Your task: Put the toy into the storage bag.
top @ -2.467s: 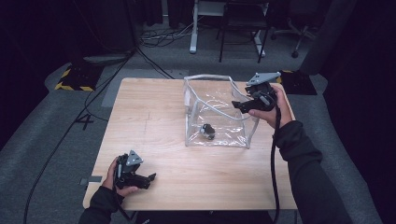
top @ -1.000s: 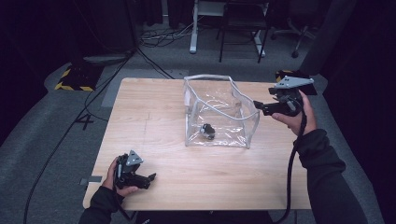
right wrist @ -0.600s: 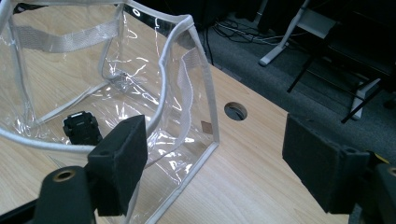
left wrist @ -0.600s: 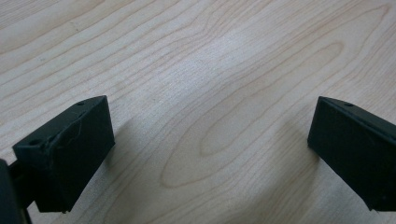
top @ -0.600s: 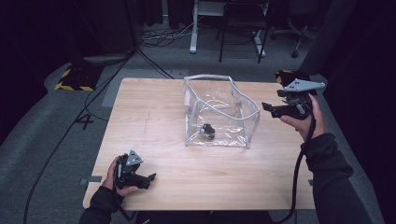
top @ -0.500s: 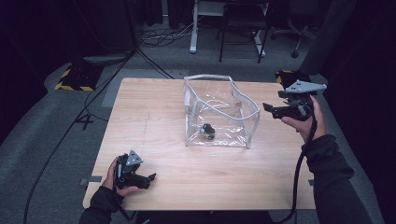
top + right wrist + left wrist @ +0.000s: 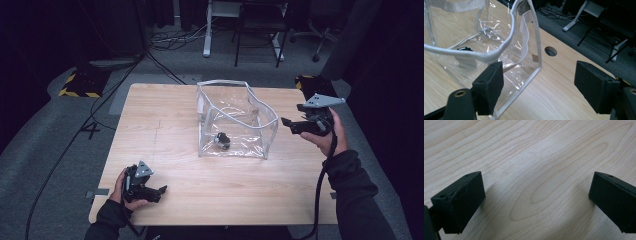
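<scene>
Right gripper [image 7: 286,121] hangs just off the right wall of the clear bag [image 7: 235,120], jaws apart with nothing between them; they have just been closing a little. Left gripper [image 7: 161,190] rests low on the table [image 7: 165,115] near the front-left corner, well apart from the bag, jaws wide and empty.

Bag stands upright and open-topped near mid-table, toward the right. Judged light and floppy: thin glossy plastic walls that will buckle and likely slip under the pads. White fabric trim [image 7: 474,53] around the rim and down the corner seam looks stiffer and less slick, so best purchase is on the rim trim nearest the right gripper. A small dark object [image 7: 221,140] lies on the bag floor; tipping could roll it.

Open wood to the left and front of the bag. The right table edge is near; a cable hole [image 7: 550,51] sits beside the bag's corner.
</scene>
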Tool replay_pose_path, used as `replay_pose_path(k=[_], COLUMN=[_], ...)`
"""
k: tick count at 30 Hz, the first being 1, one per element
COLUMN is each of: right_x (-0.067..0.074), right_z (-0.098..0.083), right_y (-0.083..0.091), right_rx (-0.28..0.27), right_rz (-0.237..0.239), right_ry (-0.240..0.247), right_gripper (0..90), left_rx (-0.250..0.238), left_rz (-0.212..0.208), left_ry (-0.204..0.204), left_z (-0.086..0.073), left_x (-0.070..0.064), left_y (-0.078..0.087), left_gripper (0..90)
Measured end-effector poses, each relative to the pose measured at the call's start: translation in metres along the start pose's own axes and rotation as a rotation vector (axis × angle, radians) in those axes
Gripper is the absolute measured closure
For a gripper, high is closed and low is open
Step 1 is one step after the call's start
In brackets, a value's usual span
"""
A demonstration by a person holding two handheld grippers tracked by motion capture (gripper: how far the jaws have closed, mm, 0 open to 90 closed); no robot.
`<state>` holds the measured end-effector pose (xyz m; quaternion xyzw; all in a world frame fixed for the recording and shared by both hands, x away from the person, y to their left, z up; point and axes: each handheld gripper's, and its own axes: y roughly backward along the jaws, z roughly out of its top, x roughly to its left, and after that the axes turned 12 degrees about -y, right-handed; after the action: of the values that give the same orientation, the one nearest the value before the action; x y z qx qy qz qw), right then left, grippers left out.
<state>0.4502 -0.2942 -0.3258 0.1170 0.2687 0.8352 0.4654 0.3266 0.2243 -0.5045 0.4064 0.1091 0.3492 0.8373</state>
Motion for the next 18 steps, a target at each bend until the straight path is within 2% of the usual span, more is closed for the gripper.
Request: replay_pose_path(k=[18], right_x=[0.007], right_z=[-0.024], right_y=[-0.009], right_rx=[0.049], right_rz=[0.007], right_ry=[0.019], right_gripper=[24.6], left_rx=[0.000], left_rz=[0.000], left_ry=[0.000], left_z=[0.000], left_x=[0.000], left_y=[0.000], left_gripper=[0.7])
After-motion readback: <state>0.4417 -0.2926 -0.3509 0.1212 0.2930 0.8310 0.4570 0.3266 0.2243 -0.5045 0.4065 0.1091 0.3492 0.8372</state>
